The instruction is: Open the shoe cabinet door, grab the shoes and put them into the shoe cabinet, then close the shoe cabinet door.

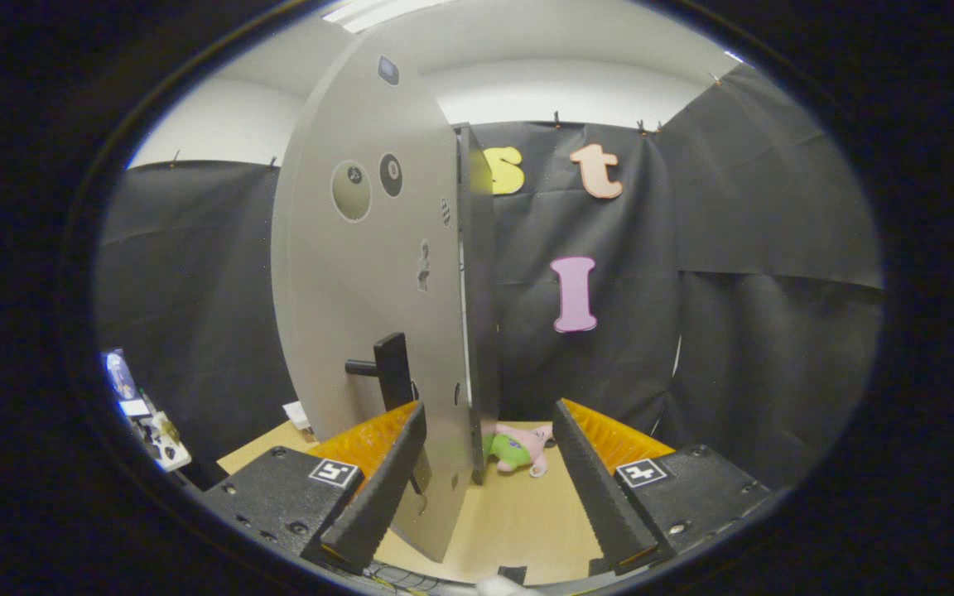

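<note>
Light: bright ceiling strip [378, 12] overhead, even and soft.
Door [361, 273]: pale face evenly lit, no glare.
Shadows: faint on the table [510, 521] under the door.
Distortion: strong fisheye, door edge bows.
Focus: sharp centre, softer by the fingers [378, 488].
Gripper [489, 488]: fingers apart, in shade.

**Gripper open beside the cabinet door**

The gripper [489, 472] has its fingers spread wide, gripping nothing. The grey shoe cabinet door [369, 273] stands upright just ahead of the left finger, its free edge reaching down between the fingers. A dark handle [386, 368] juts from its face. Beyond the fingers, a pink-and-green soft toy [520, 449] lies on the wooden tabletop [510, 521].
</note>
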{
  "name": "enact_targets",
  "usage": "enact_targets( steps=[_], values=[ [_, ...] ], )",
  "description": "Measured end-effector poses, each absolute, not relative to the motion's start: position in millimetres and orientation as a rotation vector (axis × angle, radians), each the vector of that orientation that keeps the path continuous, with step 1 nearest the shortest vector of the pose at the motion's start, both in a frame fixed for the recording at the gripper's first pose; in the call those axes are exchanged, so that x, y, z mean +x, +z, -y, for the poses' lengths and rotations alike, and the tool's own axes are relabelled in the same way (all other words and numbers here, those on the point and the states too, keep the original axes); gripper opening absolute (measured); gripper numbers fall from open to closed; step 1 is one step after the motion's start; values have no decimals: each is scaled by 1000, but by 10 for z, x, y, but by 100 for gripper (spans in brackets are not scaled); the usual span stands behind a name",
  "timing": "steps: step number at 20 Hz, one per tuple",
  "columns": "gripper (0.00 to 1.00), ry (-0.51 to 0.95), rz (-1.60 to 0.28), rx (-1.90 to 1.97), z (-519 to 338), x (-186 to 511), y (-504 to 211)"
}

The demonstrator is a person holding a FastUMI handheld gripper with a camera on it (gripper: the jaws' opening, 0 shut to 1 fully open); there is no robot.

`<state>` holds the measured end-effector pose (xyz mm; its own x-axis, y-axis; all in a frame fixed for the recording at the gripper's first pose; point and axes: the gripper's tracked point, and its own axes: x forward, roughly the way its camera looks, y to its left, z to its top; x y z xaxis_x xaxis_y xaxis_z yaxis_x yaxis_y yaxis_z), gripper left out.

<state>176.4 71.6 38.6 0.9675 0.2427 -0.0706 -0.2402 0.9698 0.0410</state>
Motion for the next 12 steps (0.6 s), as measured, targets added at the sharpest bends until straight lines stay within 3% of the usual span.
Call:
enact_targets(
  steps=[12],
  values=[
    [94,157,-74,47,-1553,1694,367]
  ],
)
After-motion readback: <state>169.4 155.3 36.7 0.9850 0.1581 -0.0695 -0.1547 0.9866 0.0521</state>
